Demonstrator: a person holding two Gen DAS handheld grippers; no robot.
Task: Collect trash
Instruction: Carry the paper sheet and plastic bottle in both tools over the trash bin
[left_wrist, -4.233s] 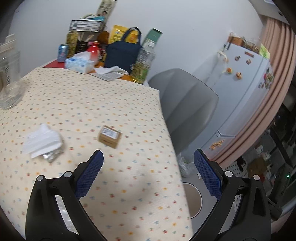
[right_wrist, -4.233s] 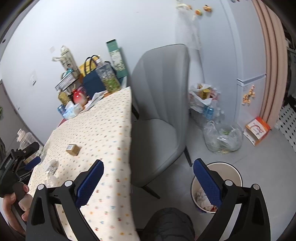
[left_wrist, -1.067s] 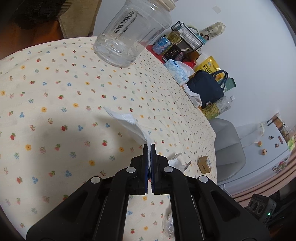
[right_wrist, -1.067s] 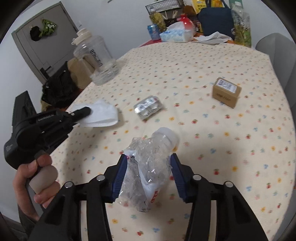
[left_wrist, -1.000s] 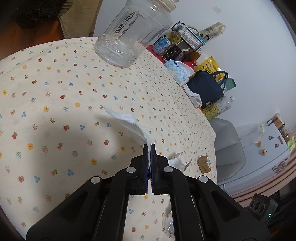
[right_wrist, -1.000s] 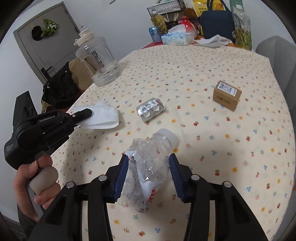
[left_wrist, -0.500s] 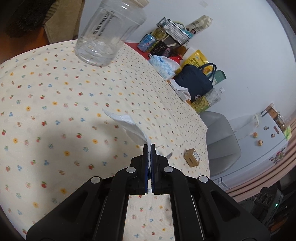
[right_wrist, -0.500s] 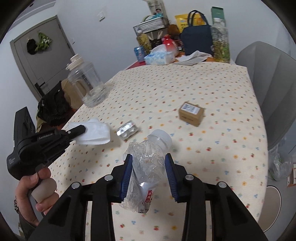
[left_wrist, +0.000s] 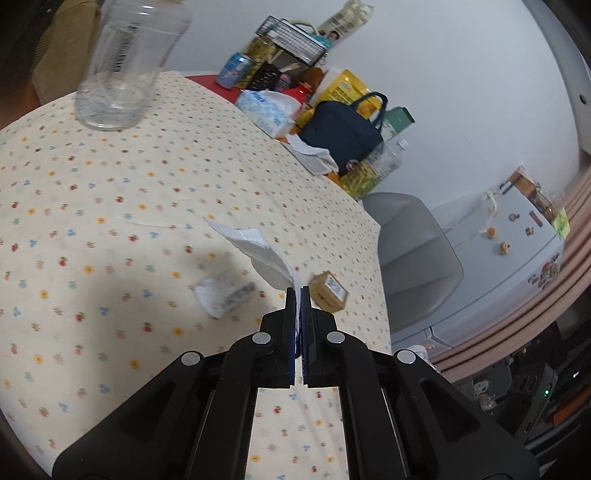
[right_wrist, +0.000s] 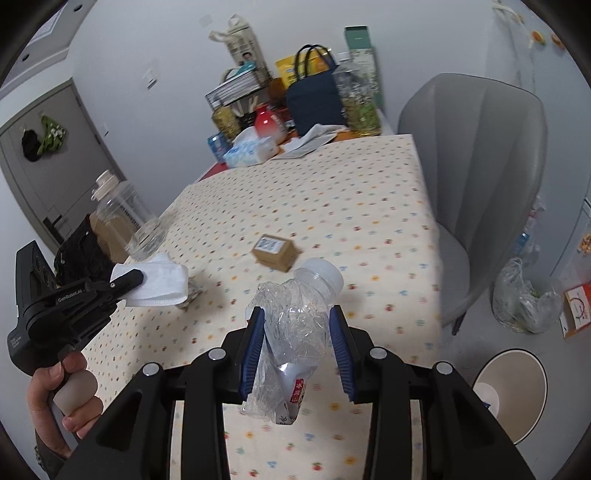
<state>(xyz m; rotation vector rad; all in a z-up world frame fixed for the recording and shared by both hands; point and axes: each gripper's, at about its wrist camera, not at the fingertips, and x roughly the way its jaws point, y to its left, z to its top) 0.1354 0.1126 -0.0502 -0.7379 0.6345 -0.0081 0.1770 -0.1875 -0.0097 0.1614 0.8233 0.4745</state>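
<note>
Trash in hand, two items. Crushed plastic bottle (right_wrist: 295, 328) sits between the fingers of the right gripper (right_wrist: 297, 325), clamped at mid-body and carried clear above the counter (right_wrist: 369, 206). Its long axis runs roughly along the fingers: white cap forward and up, labelled base hanging back below the fingers toward the camera. White face mask (left_wrist: 258, 251) is pinched by one edge in the left gripper (left_wrist: 298, 295), whose fingers are pressed fully together on it; the rest of the mask trails forward, lifted off the counter. The right wrist view confirms this: the mask hangs free from the fingertips, with a person's hand (right_wrist: 66, 387) on the handle.

Still lying on the counter: a small cardboard box (right_wrist: 275, 251) and a foil blister pack (left_wrist: 225, 295), which lies just below the held mask. Both look like trash not yet collected.

Key relation: the round waste bin (right_wrist: 511, 391) stands on the floor, lower right in the right wrist view, past the counter edge and just in front of the grey chair (right_wrist: 476, 177). Judgement: the right gripper is the nearer one to the bin, so the bottle should go in first. The left must cross over the counter to follow. Risk: the bottle is crumpled and slippery, and could slide base-first out of the grip.
</note>
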